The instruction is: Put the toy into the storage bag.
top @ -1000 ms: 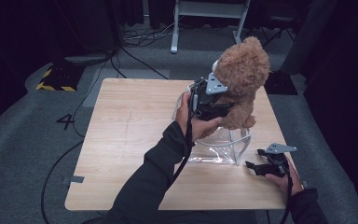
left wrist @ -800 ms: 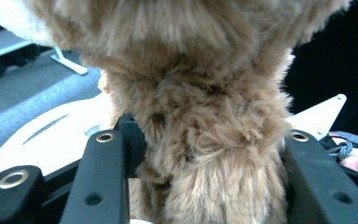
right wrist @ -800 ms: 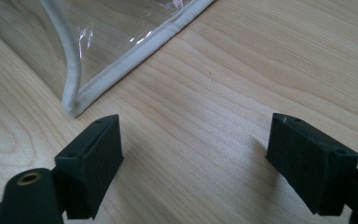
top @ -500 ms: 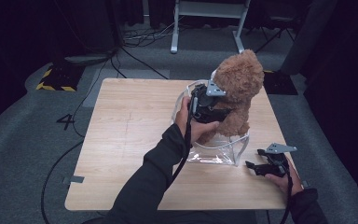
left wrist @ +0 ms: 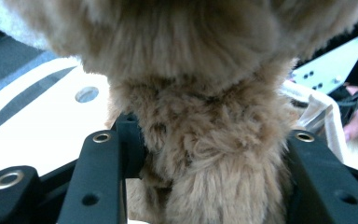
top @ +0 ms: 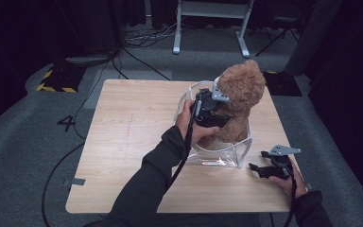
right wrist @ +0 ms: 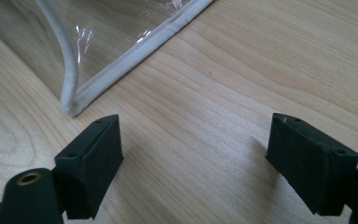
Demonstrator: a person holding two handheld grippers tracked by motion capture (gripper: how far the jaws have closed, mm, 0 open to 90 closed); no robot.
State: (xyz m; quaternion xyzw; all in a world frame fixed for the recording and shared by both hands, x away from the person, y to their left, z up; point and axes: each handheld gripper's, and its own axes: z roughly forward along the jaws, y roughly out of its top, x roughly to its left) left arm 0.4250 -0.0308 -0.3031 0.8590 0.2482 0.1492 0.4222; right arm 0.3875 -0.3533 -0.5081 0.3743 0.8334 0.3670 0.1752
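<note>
From the high view, we see the left claw (top: 217, 111) clamped on the teddy bear (top: 238, 92) at its middle, the bear upright with its lower half inside the clear bag (top: 227, 151). The bag stands open on the right half of the wooden surface (top: 123, 142). The left hand (top: 191, 125) grips the claw's body just beside the bag's near rim. The right claw (top: 255, 169) rests on the surface near the bag's front right corner, well apart from the bear, with its jaws spread and nothing between them.

From the left gripper view, we look straight into the bear's fur (left wrist: 205, 140): the body fills the gap between the two black jaws, and the fur presses against both of them. The grey plate (left wrist: 331, 65) of the other claw shows at the far right, beyond the bag's pale edge.

From the right gripper view, the two jaws stand wide apart over bare wood, and the bag's white-trimmed corner (right wrist: 74, 100) lies just ahead of the left-hand jaw, not touching it.

Compared with a second ago, the bear sits lower: then it was held above the bag's rim, now its legs are down inside the bag. The left claw has come down with it, its jaws having just eased open a little while the bear remains between them. The right claw lies where it lay before.
</note>
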